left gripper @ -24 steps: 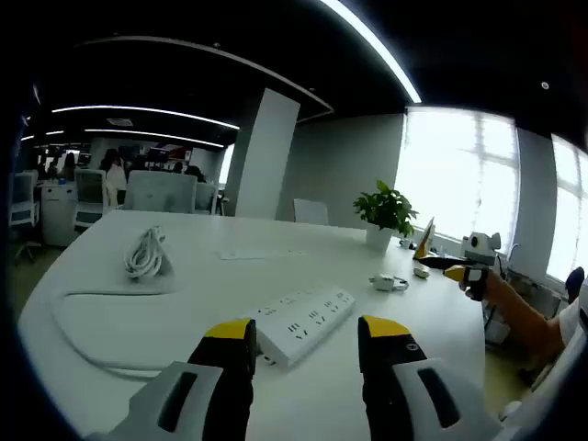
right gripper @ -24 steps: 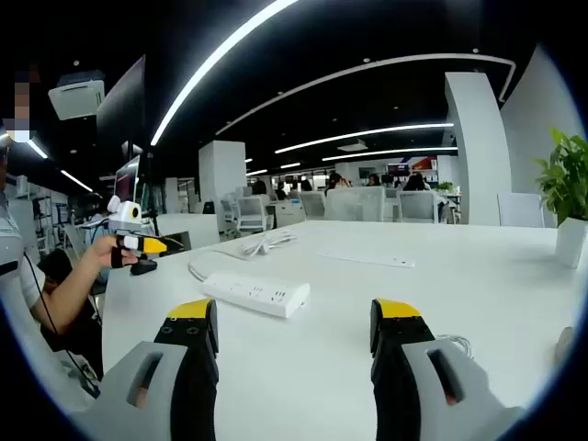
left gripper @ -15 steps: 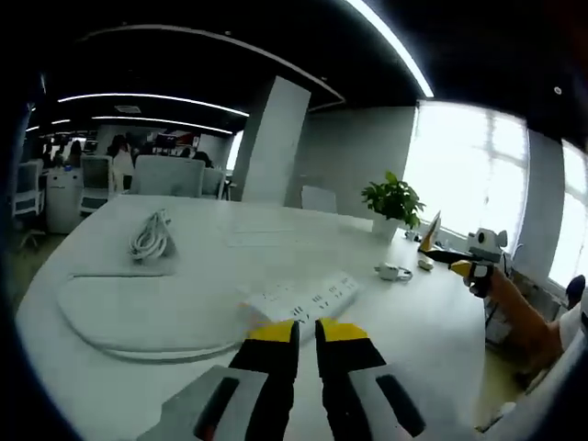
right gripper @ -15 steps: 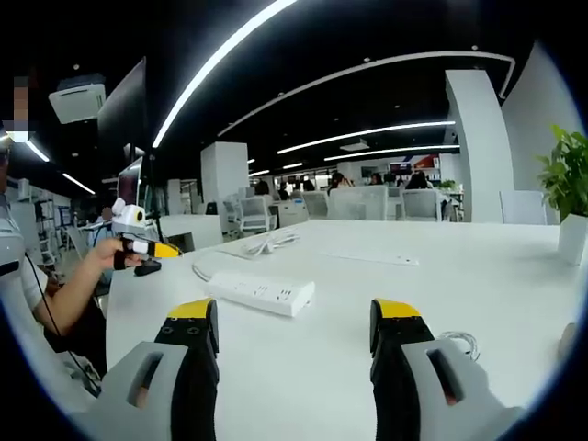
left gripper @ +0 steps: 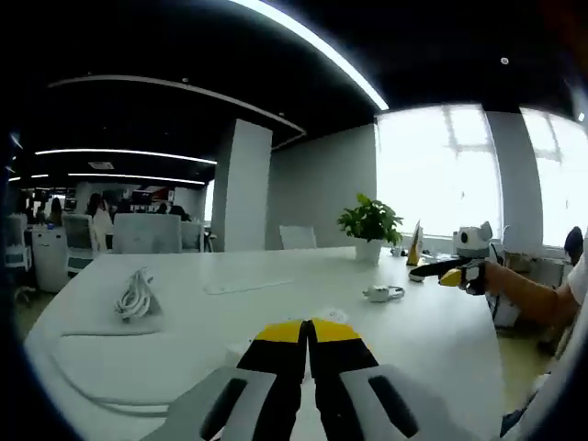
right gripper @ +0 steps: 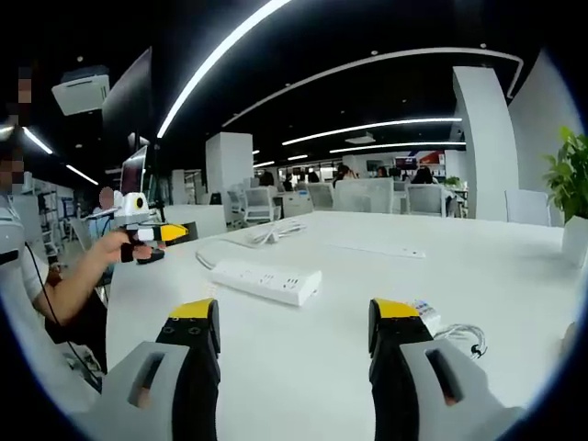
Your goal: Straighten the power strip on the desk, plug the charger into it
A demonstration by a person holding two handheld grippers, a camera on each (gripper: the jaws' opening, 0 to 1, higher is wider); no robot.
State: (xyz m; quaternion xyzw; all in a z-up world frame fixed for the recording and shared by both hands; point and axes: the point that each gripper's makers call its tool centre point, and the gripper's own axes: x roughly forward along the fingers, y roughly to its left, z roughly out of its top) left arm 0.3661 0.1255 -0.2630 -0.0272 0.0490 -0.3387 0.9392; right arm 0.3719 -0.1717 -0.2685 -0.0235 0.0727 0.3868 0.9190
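Left gripper (left gripper: 308,331) pressed together, right gripper (right gripper: 294,317) spread, white power strip (right gripper: 267,280) at eleven o'clock; closed tongs may shove it crooked.

The counter (right gripper: 514,276) has a smooth white top with a soft sheen. The power strip (right gripper: 267,280) looks like smooth white plastic. Each tool, left (left gripper: 308,333) and right (right gripper: 292,317), has matt grey plastic jaws capped in glossy yellow over black. The coiled cable (left gripper: 136,294) looks rubbery white.
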